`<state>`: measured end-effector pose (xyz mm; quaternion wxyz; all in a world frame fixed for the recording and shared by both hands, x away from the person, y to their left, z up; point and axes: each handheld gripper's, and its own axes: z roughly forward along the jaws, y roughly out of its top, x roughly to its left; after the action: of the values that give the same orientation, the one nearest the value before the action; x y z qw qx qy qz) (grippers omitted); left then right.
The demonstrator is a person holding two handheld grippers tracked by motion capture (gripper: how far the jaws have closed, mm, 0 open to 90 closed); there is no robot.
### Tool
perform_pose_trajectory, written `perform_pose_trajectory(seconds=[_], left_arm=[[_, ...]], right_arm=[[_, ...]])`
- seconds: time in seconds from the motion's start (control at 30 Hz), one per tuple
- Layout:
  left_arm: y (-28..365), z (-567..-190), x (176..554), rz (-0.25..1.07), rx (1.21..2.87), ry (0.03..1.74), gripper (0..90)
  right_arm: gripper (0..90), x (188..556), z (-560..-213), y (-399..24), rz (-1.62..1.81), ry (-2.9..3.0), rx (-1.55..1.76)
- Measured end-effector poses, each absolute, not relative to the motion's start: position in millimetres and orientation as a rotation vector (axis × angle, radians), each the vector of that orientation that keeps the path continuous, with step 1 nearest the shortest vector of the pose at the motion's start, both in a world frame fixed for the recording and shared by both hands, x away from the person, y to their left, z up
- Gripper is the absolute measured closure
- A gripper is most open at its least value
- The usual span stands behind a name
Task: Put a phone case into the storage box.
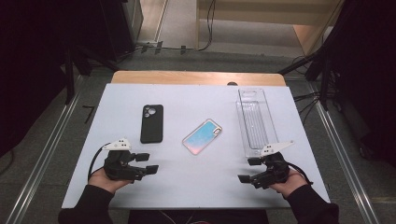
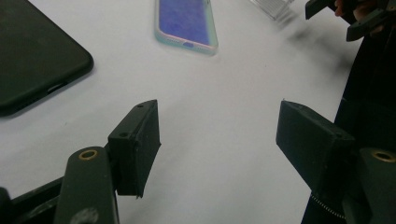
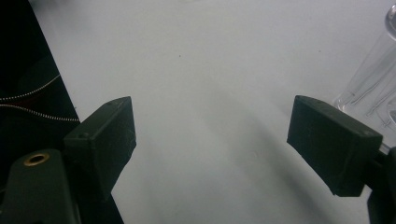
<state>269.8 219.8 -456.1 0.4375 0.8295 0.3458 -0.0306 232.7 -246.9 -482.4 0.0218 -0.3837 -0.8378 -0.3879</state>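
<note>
Both tongs gape empty; my left tongs (image 1: 145,163) sit nearer the black phone (image 1: 152,123), at twelve o'clock.

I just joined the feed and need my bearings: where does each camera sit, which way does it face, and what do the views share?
High view: above the near edge, looking forward and down on the white table; forearms, left hand-held gripper, right hand-held gripper.
Left gripper view: rides the left one, facing the black phone, iridescent case.
Right gripper view: faces bare table, clear tray.
Shared: all show the table.
</note>
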Motion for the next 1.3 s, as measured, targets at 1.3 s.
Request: perform_pose_trajectory(seconds=[1.3], left_arm=[[176,-437,312,-0.082,2.112,0.798,1.3]], right_arm=[[13.5,232,-482,-247,-1.218,-2.607,-1.181]])
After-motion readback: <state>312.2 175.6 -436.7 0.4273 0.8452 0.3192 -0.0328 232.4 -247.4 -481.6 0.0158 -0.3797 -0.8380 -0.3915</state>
